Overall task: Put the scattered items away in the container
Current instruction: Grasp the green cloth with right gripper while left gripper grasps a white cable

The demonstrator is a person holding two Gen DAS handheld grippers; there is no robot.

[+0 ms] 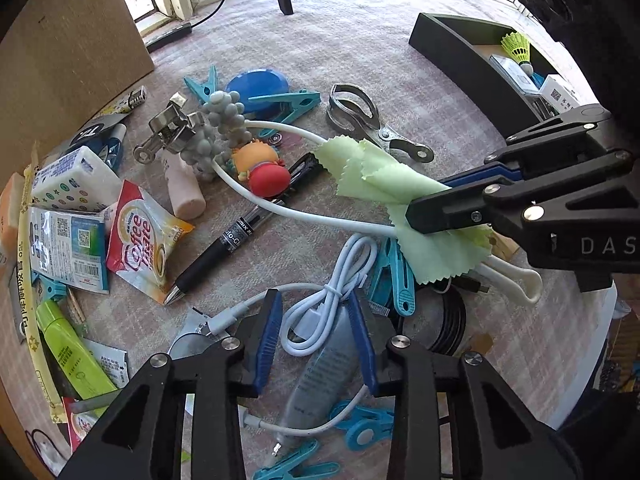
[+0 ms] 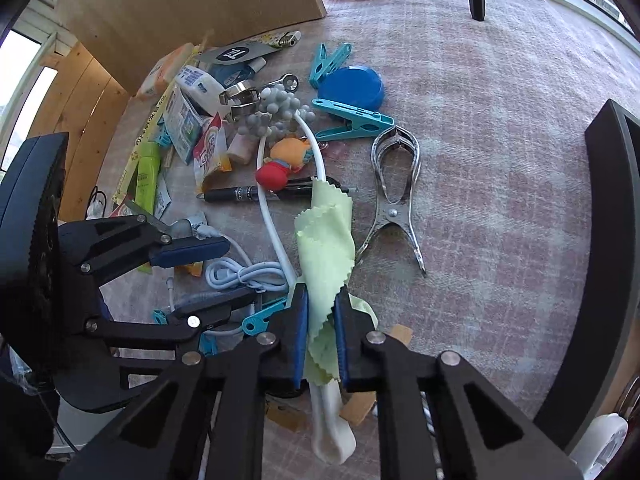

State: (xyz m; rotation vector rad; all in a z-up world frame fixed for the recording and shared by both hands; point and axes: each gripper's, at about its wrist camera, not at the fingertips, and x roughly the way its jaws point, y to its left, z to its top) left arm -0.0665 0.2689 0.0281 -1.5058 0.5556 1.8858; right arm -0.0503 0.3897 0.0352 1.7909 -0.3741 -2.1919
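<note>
Right wrist view: the container, a dark open box, stands at the far right of the carpeted floor, well apart from the clutter; only one wall shows here. In the left wrist view its interior already holds a yellow shuttlecock and small cartons, but the rest is cut off by the frame edge.

The green cloth is the item in hand. It is thin, soft and very light; it will drape and trail. The right gripper is clamped on its bunched lower part, jaws nearly together. A white curved plastic piece runs between the same pads beneath the cloth; whether it is gripped too cannot be told. Judgement: lifting may drag that piece along, so hold the cloth at the bunch.

The white charging cable is coiled, limp and light, and lies on a grey tube. The left gripper straddles both, its jaws part-closed; contact of the pads with either cannot be confirmed. Judgement: grip across the tied middle of the coil so the loops do not spill.

Smaller items under the grippers are hidden.
</note>
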